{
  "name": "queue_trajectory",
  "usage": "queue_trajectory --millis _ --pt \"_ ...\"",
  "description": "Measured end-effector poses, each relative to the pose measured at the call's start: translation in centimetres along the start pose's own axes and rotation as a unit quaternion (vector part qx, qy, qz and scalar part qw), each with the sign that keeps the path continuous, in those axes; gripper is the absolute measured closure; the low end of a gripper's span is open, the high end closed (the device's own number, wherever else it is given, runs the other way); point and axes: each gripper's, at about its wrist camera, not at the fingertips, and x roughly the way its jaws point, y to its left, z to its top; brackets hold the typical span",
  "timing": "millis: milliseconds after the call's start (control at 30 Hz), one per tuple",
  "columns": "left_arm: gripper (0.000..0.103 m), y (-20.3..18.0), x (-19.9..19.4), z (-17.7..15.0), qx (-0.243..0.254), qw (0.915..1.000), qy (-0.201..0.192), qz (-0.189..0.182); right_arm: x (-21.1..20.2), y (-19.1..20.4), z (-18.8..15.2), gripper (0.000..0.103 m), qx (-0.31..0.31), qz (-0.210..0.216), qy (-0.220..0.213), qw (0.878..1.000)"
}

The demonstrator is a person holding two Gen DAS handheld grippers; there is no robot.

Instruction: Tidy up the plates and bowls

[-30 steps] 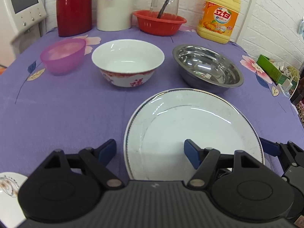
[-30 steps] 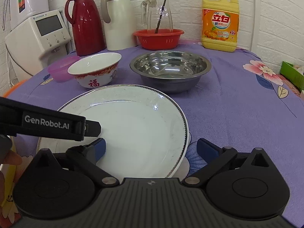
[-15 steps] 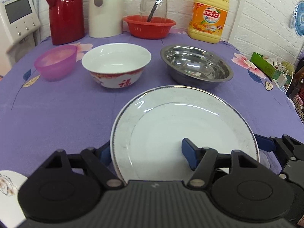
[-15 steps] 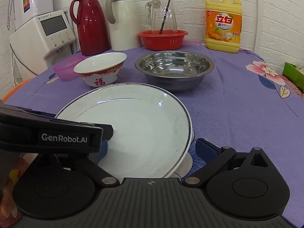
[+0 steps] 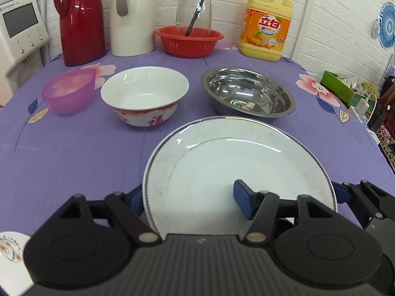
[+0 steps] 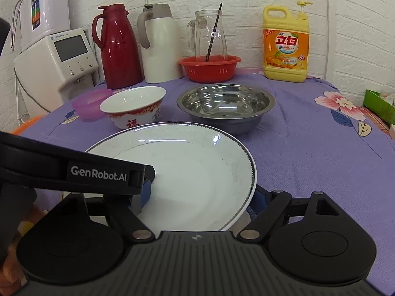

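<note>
Closing the jaws of the left hand-held gripper about the left rim of the large round white ceramic plate with a thin dark edge line: keeping one blue pad just outside the rim and the other over the plate's inner face, with the pads not visibly pressing on it.

Keeping the jaws of the right hand-held gripper wide apart across the plate's right rim, one finger over the white inner face, the other partly hidden beneath the rim.

Seeing the plate lying at the near side of the table covered in a purple flowered cloth, between the two hand-held grippers and in front of the bowls. Not being able to tell whether its near edge is touching the cloth.

Finding three bowls in a row behind the plate, all upright and apart from one another: a small translucent purple plastic bowl on the left, a white ceramic bowl with a red patterned band in the middle, a shallow stainless steel bowl on the right, just beside the plate's far rim.

Noting along the brick wall a red thermos jug, a white thermos jug, a red plastic basket holding a clear glass pitcher, and a yellow detergent bottle with a pump.

Catching part of a small patterned white plate at the near left corner.
</note>
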Motion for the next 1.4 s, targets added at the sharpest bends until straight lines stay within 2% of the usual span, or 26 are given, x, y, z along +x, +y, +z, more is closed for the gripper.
queue_trajectory --millis 233,433,667,900,1100,1400 --pt "0.042 0.5 -1.5 0.1 -0.01 0.9998 -0.017 0.0 -0.8 0.7 0.3 0.0 -0.011 0.002 -0.017 1.0" --pt "0.042 2.0 -4.9 -0.3 -0.013 0.9992 -0.038 -0.002 -2.7 2.4 0.7 0.0 -0.019 0.016 -0.041 0.999" --pt "0.042 6.4 -10.5 -3.3 -0.043 0.9974 -0.058 0.003 -6.2 8.0 -0.1 0.0 -0.031 0.032 -0.056 0.997" --pt "0.042 12.1 -15.1 -7.9 -0.067 0.9941 -0.067 0.054 -7.7 14.9 -2.1 0.0 -0.063 0.081 -0.043 0.994" --pt "0.042 15.5 -16.1 -10.7 -0.093 0.992 -0.059 0.062 -7.1 18.6 -3.3 0.0 -0.095 0.101 -0.018 0.99" --pt "0.04 16.0 -16.0 -11.6 -0.072 0.994 -0.073 0.037 -7.0 19.0 -4.1 0.0 -0.096 0.091 -0.012 0.991"
